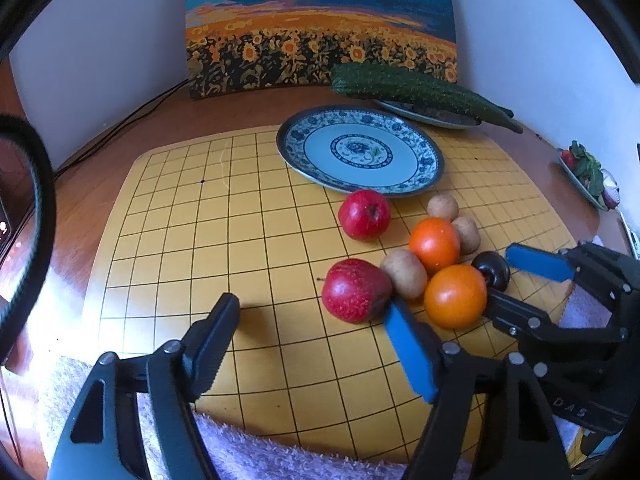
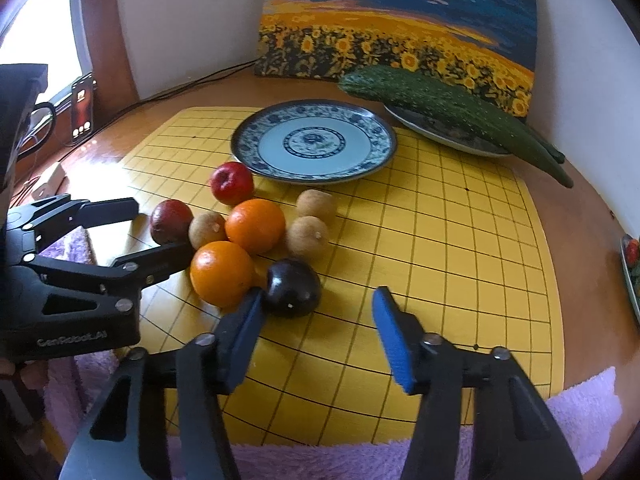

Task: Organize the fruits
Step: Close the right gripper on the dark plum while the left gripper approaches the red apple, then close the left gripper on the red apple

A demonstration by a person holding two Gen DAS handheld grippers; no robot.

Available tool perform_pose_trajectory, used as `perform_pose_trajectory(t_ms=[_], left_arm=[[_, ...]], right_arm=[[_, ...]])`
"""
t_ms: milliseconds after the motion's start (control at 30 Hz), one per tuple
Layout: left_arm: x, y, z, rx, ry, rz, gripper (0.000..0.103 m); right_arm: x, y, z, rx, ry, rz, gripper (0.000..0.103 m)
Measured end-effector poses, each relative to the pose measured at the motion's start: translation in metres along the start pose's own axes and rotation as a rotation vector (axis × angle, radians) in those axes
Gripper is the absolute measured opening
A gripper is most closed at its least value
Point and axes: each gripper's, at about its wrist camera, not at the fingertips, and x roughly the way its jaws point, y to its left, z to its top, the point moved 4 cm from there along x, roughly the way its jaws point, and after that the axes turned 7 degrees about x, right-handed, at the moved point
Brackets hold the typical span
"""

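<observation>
Left claw: wide, holding nothing; low over the yellow grid mat, its blue-padded finger just beside the near red apple. Also seen from the right wrist view, jaws on either side of that apple.
Right claw: wide, holding nothing; its left finger close against the dark plum, contact cannot be told. Also seen from the left wrist view.
Fruit cluster: 2 red apples, 2 oranges, 3 brown kiwis, 1 dark plum; all on the mat, in front of the patterned plate.
Near red apple: nearest the left claw, beside the near kiwi.
Far red apple: just in front of the plate rim, apart from the rest.
Near orange: touching the near kiwi, just beside the plum.
Far orange: behind the near orange, with 2 further kiwis at its far side.
Patterned plate: blue-and-white, bare, on the far part of the mat.
Second plate: behind the first, on the wooden worktop, carrying a long cucumber.
Backdrop: sunflower painting leaning on the white wall.
Front edge: lilac towel under both claws.
Far right: small dish of greens, partly cut off.
Far left: phone standing upright, seen from the right wrist.
</observation>
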Motion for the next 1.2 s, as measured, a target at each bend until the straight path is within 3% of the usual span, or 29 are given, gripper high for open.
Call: perform_pose_trajectory(t_ms=[233, 367, 600, 1200], left_arm=[[0.0, -0.002, 0.002, 0.008, -0.01, -0.006, 0.062], [-0.002, -0.002, 0.002, 0.01, -0.021, -0.024, 0.038], [-0.004, 0.0, 0.001, -0.015, -0.013, -0.04, 0.037], [-0.048, 0.003, 0.008, -0.04, -0.041, -0.079, 0.037]], right_arm=[[-0.001, 0.005, -0.001, -0.015, -0.007, 0.019, 0.04], [0.0, 0.003, -0.001, -0.005, -0.009, 0.031, 0.039], [0.0, 0.002, 0.0, 0.016, -0.011, 0.077, 0.029], [-0.028, 0.007, 0.001, 0.001, -0.057, 0.059, 0.028]])
